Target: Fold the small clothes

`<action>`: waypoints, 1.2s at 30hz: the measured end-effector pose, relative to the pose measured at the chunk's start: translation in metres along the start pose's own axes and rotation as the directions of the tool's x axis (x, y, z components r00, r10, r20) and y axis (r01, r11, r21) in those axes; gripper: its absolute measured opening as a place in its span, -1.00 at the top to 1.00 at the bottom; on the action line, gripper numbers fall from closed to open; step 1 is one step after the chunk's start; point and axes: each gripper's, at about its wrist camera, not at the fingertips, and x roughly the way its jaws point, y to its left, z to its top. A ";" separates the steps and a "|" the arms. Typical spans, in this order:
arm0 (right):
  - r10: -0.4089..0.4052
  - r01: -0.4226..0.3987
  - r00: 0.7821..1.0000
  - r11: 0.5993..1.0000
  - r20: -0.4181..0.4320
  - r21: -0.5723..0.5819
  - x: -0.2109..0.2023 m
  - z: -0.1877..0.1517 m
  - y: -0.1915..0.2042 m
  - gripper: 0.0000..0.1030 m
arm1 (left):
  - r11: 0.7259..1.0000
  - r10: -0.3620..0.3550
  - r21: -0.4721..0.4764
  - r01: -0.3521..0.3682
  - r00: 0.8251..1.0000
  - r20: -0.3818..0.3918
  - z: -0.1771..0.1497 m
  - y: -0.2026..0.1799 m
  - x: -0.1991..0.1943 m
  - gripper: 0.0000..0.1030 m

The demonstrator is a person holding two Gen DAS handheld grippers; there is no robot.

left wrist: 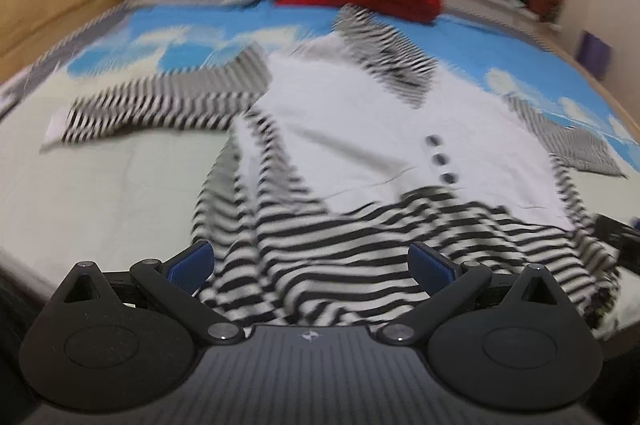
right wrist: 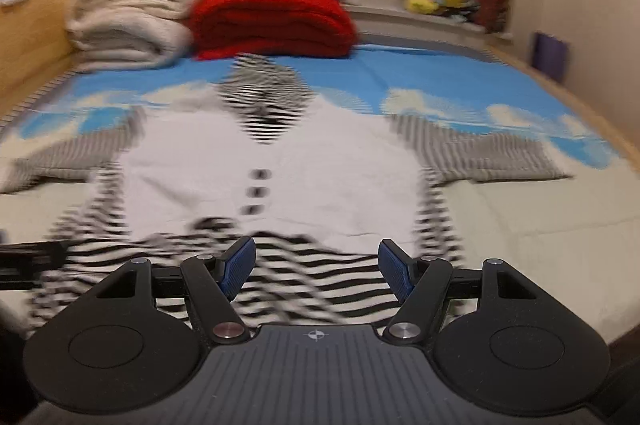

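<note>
My left tongs (left wrist: 310,263) and right tongs (right wrist: 316,269) both gape, empty, over striped hem of black-and-white striped child's dress (left wrist: 360,129) lying spread on bed ahead (blurred). Pre-grasp step; next, pinch hem corners.

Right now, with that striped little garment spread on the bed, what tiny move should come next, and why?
Probably lower both open grippers, left gripper and right gripper, onto the striped hem and pinch it: the garment lies flat and unfolded.

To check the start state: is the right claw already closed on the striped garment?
No, the right claw is open, its blue pads wide apart above the striped garment.
</note>
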 end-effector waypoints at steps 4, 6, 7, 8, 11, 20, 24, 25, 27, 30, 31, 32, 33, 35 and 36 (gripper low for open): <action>-0.142 0.150 0.986 0.985 -0.093 0.089 0.029 0.000 -0.030 -0.35 | 0.995 0.079 -0.050 -0.084 0.993 -0.092 0.004 0.021 0.031 -1.00; -0.194 0.216 0.968 0.968 -0.162 0.132 0.044 -0.005 -0.045 -0.35 | 0.990 0.104 -0.081 -0.116 0.985 -0.135 0.004 0.033 0.046 -1.00; -0.212 0.240 0.959 0.960 -0.190 0.142 0.049 -0.007 -0.050 -0.35 | 0.988 0.109 -0.096 -0.124 0.983 -0.147 0.004 0.039 0.052 -1.00; -0.228 0.263 0.949 0.953 -0.216 0.148 0.054 -0.011 -0.055 -0.35 | 0.985 0.109 -0.112 -0.128 0.981 -0.160 0.003 0.045 0.058 -0.94; -0.245 0.294 0.932 0.942 -0.269 0.162 0.063 -0.019 -0.063 -0.35 | 0.984 0.095 -0.128 -0.121 0.977 -0.193 0.001 0.054 0.069 -0.36; -0.100 0.230 0.925 0.916 -0.366 0.330 0.074 -0.041 -0.084 0.89 | 0.988 0.095 -0.101 -0.114 0.980 -0.173 -0.003 0.067 0.063 0.88; -0.038 0.173 0.934 0.918 -0.355 0.358 0.067 -0.040 -0.078 0.91 | 0.982 0.167 -0.068 -0.178 0.975 -0.146 0.005 0.077 0.054 0.90; -0.023 0.158 0.935 0.921 -0.355 0.356 0.065 -0.039 -0.075 0.92 | 0.981 0.172 -0.068 -0.184 0.972 -0.160 0.005 0.080 0.054 0.90; -0.022 0.152 0.932 0.929 -0.361 0.338 0.060 -0.037 -0.070 0.92 | 0.983 0.155 -0.068 -0.172 0.966 -0.206 0.004 0.085 0.058 0.76; -0.063 0.201 0.917 0.926 -0.394 0.320 0.058 -0.039 -0.074 0.92 | 0.981 0.177 -0.055 -0.188 0.970 -0.164 0.005 0.081 0.048 0.31; -0.074 0.218 0.910 0.922 -0.407 0.319 0.058 -0.040 -0.076 0.92 | 0.980 0.187 -0.038 -0.194 0.974 -0.129 0.007 0.077 0.043 0.22; -0.084 0.228 0.908 0.921 -0.411 0.316 0.059 -0.041 -0.077 0.92 | 0.980 0.199 -0.005 -0.200 0.977 -0.082 0.010 0.070 0.038 0.13; -0.099 0.238 0.907 0.921 -0.408 0.307 0.058 -0.040 -0.077 0.92 | 0.979 0.204 0.034 -0.203 0.978 -0.035 0.013 0.062 0.032 0.10; -0.128 0.248 0.913 0.927 -0.387 0.280 0.056 -0.038 -0.073 0.91 | 0.982 0.172 0.075 -0.173 0.985 0.025 0.015 0.050 0.024 0.05; -0.141 0.251 0.915 0.932 -0.377 0.262 0.055 -0.037 -0.071 0.91 | 0.986 0.147 0.077 -0.149 0.989 0.030 0.015 0.046 0.022 0.00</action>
